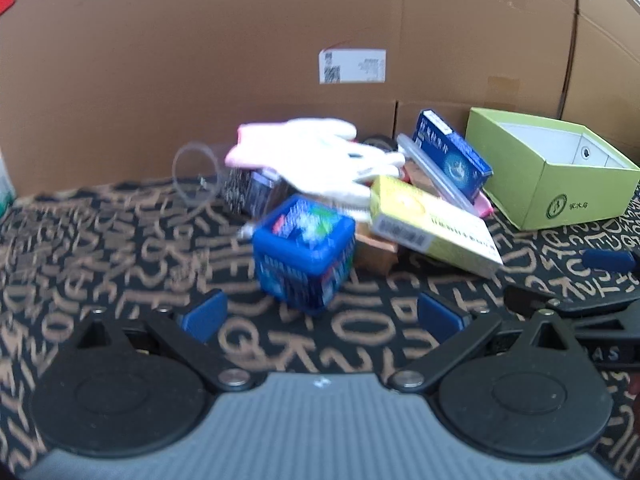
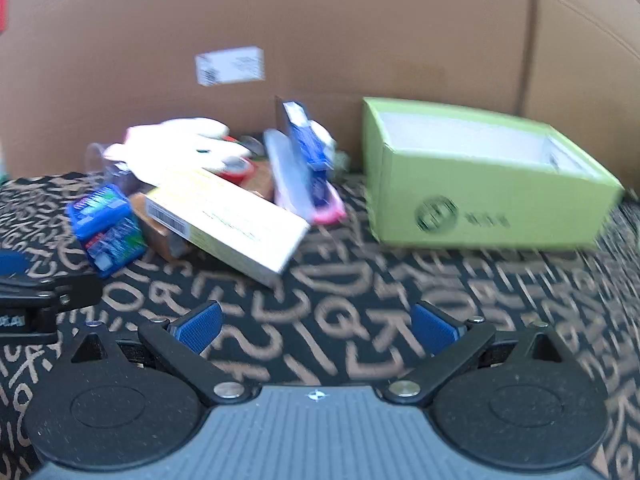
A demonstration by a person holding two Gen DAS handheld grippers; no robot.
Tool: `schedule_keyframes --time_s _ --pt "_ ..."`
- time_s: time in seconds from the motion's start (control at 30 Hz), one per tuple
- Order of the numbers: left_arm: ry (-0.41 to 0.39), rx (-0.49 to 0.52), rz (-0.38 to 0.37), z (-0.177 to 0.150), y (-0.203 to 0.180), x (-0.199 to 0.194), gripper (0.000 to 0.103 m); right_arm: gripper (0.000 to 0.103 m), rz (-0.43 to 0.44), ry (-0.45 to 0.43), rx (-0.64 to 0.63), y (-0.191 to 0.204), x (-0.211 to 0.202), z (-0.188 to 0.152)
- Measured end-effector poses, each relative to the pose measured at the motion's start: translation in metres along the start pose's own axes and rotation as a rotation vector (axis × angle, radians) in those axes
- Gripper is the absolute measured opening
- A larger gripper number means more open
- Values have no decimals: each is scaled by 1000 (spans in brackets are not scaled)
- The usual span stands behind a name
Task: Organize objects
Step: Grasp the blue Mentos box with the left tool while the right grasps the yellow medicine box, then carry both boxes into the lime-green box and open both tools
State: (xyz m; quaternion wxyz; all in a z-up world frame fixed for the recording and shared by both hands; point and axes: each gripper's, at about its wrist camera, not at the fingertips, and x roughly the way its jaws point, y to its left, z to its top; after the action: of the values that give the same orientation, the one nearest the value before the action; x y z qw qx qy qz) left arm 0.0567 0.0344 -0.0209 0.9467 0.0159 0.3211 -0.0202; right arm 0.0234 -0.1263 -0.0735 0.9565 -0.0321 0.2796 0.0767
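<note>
A heap of objects lies on a black cloth with tan letters: a blue square tub (image 1: 306,252), a white glove (image 1: 316,156), a yellow-green carton (image 1: 432,226) and a blue medicine box (image 1: 452,152). An open lime-green box (image 1: 556,168) stands to the right of the heap. My left gripper (image 1: 322,316) is open just short of the blue tub, nothing between its fingers. In the right wrist view the tub (image 2: 106,230), glove (image 2: 180,146), carton (image 2: 232,220) and green box (image 2: 480,184) show again. My right gripper (image 2: 316,326) is open over bare cloth, below the carton.
A tall cardboard wall (image 1: 240,60) with a white label closes off the back. A clear plastic cup (image 1: 198,176) lies left of the heap, and a pink-edged clear case (image 2: 304,184) leans in it. The other gripper's fingers (image 1: 580,292) reach in at the right edge.
</note>
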Motion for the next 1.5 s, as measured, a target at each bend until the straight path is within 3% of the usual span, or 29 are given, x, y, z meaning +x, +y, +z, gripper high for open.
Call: schedule_keyframes --time_s 0.1,0.23,0.3,0.37,0.4,0.5,0.57,0.77,0.83,0.9,1.0,1.17,1.3,1.4,1.43,1.5 --pt "-14 66 -14 13 5 14 103 103 132 -41 -93 1 13 11" --pt "-26 154 -44 26 9 32 103 103 226 -94 -232 5 39 30" --pt "-21 166 -98 30 14 40 101 102 280 -100 -285 5 55 39" --pt "1 149 -149 32 19 46 93 91 307 -73 -306 3 73 49" --pt "12 142 -168 32 20 49 89 91 342 -60 -308 1 81 52" --pt "43 117 -184 27 25 55 62 82 417 -2 -255 0 92 56" --pt "55 91 -203 23 28 57 58 80 420 -1 -199 -2 85 49" --pt "79 97 -269 9 16 35 58 78 280 96 10 -11 51 25" --pt "71 112 -305 0 5 25 58 78 204 112 35 -13 28 11" --pt "70 129 -337 -6 -7 18 59 79 191 125 48 -14 5 -3" --pt "64 159 -311 -12 -21 15 63 79 231 116 21 -14 -15 -16" --pt "70 159 -279 -17 -19 13 66 85 235 105 -99 -11 -12 -11" --pt "58 166 -245 -15 -21 17 73 85 292 145 -93 -14 -10 -14" --pt "75 161 -259 -15 -22 24 67 85 291 133 -99 -13 -17 -22" --pt "88 158 -268 -15 -24 27 58 85 278 139 -109 -11 -16 -24" --pt "93 157 -267 -18 -26 29 55 84 261 150 -145 -6 -13 -28"
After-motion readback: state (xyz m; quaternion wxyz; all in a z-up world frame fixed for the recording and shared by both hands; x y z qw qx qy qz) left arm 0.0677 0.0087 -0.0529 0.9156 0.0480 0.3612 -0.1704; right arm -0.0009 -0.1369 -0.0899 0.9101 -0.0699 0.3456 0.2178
